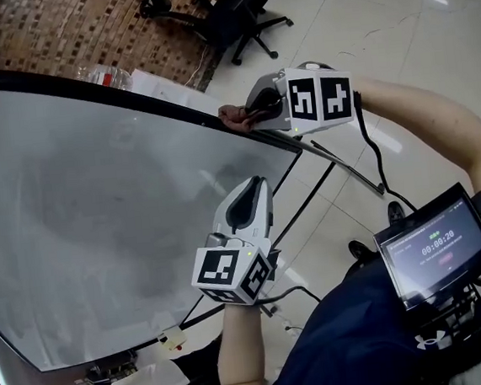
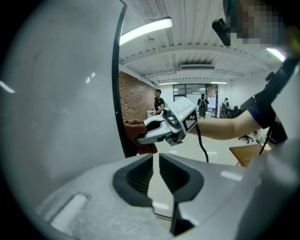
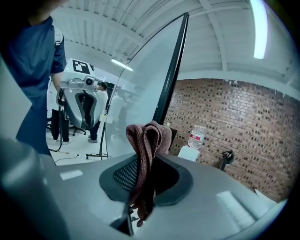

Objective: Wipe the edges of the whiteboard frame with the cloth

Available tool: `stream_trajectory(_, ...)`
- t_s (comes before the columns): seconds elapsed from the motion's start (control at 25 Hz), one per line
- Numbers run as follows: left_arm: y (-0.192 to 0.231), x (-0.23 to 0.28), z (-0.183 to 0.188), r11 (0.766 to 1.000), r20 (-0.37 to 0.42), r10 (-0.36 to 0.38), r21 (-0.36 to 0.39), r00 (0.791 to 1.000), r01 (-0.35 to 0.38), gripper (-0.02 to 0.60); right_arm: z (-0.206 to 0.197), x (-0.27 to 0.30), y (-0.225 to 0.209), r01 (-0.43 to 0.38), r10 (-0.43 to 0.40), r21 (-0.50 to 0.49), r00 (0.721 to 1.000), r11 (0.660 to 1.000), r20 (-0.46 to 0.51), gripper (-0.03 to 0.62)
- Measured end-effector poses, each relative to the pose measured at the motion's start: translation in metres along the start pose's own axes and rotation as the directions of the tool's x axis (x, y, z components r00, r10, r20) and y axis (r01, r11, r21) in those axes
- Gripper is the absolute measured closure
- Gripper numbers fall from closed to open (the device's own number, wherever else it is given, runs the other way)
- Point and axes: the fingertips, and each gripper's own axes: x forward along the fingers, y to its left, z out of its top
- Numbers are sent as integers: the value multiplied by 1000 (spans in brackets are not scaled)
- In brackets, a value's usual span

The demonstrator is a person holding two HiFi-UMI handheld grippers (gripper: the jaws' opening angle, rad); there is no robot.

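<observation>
The whiteboard [image 1: 99, 218] fills the left of the head view, and its black frame [image 1: 173, 109] runs along the top edge. A maroon cloth [image 1: 233, 115] rests on that frame near the board's upper right corner. My right gripper [image 1: 248, 117] is shut on the cloth [image 3: 149, 136], which folds up out of its jaws [image 3: 147, 161] beside the frame [image 3: 171, 75]. My left gripper [image 1: 255, 184] hovers over the board's right part. Its jaws [image 2: 155, 157] stand a narrow gap apart with nothing between them. From there I see the right gripper [image 2: 141, 138] pressing the cloth [image 2: 133, 135] on the frame [image 2: 117, 93].
The board's stand legs [image 1: 339, 165] reach out over the tiled floor at the right. A black office chair [image 1: 236, 14] and a water bottle [image 1: 111, 75] stand beyond the board by a brick wall. A timer screen [image 1: 436, 249] hangs on my chest. People stand far off [image 2: 159, 101].
</observation>
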Motion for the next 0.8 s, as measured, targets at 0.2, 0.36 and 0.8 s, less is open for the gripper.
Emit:
stream_trajectory(0.2, -7, 11, -16, 999, -31, 41, -11, 999, -42, 541, -27, -8, -2, 20, -20, 20, 1000, 1000, 21, 537)
stream_trajectory(0.36, -12, 15, -21, 998, -44, 58, -25, 997, -59, 543, -51, -5, -5, 45, -49, 106, 998, 993, 37, 537)
stream_trajectory(0.8, -9, 1, -52, 989, -96, 66, -128, 993, -78, 546, -49, 3, 6, 181, -183, -75, 983, 981, -15, 537)
